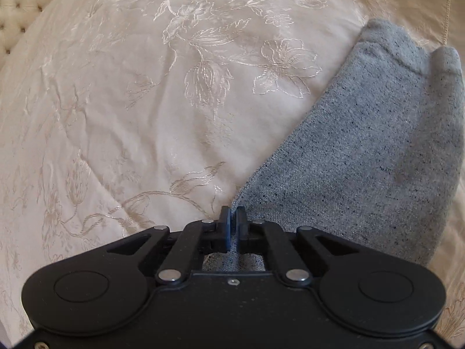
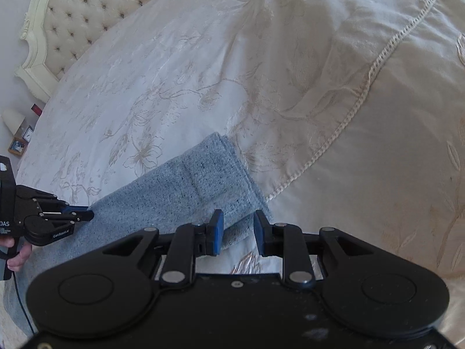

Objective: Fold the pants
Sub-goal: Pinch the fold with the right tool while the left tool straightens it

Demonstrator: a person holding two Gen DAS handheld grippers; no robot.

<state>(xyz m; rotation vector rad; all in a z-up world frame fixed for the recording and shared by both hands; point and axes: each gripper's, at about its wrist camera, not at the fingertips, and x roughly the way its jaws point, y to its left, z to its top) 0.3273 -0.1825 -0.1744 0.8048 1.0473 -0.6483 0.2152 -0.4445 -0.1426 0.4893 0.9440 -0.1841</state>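
Grey pants (image 2: 186,192) lie on flowery bedspread (image 1: 145,101). Left gripper (image 1: 232,218) pinches pants edge, ready to lift it. Right gripper (image 2: 237,226) fingers apart over other edge (no grab yet).

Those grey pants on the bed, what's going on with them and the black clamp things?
A person is folding the grey pants on the bed with a handheld gripper in each hand. The left gripper is shut on the pants' edge. The right gripper is open, its jaws either side of the pants' other edge, not gripping. The pants lie flat, doubled over.
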